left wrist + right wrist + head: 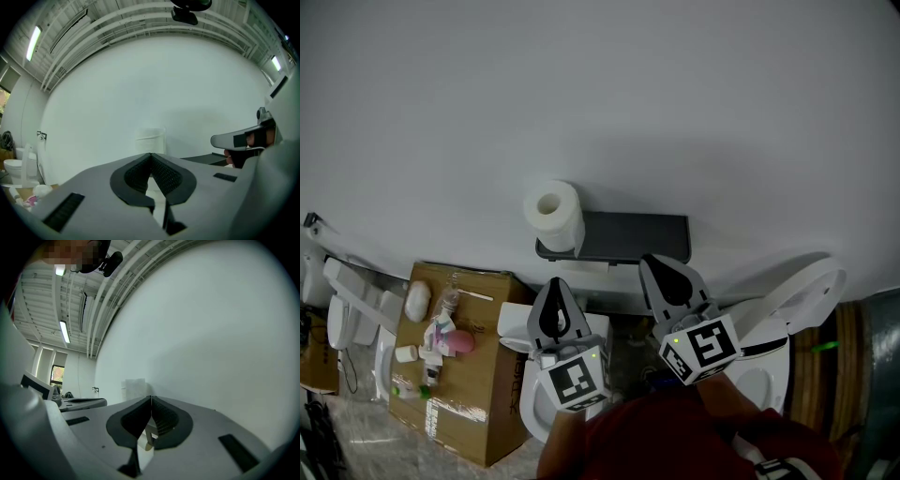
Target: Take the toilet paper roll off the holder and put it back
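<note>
Brown cardboard box (473, 412) against a white wall (628, 94), small toiletries (441, 342) scattered across its top; a white toilet (347, 323) beside its left edge.

The head view looks steeply down from above the person, over the left tool (555, 283) and right tool (652, 264), at the wall (675, 103), roll (553, 214) and holder (628, 236). The left gripper view looks level along its tool at the wall, with the roll dead ahead. The right gripper view does likewise from further right. All three views share the wall and roll.

toilet paper roll (554, 214): 1 | holder (637, 236): 1 | cardboard box (483, 412): 1 | left gripper (557, 283), right gripper (648, 262): 2
</note>
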`<state>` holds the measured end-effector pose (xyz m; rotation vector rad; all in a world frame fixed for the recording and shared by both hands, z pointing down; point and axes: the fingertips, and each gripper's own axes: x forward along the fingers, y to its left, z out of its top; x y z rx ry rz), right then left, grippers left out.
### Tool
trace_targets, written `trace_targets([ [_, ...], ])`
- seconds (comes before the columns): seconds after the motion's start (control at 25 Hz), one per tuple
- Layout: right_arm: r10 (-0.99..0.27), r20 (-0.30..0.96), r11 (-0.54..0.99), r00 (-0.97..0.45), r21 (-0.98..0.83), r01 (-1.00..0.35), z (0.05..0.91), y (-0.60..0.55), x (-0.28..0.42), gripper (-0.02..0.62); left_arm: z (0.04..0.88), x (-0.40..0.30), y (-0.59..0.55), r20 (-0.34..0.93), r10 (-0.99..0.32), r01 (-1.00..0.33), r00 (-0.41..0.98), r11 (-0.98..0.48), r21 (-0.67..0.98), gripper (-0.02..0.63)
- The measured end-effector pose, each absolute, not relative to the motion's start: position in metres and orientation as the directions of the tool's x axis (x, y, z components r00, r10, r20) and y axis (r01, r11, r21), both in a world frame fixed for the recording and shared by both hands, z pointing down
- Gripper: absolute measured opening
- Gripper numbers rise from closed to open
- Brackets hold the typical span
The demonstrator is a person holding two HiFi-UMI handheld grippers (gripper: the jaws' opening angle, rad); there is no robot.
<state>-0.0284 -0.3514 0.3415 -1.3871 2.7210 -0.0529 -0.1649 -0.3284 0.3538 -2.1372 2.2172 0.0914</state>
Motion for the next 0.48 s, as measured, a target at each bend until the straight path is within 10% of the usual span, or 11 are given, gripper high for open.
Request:
trace_targets([
  [0.48,-0.814,-0.064,0.578,-0.577,0.008,-0.816,0.3383,-0.3438,-0.0298,0.017,0.346,-0.1598,-0.3235,-0.087,-0.996,-1.0,-0.027,0.026,0.011,0.015],
])
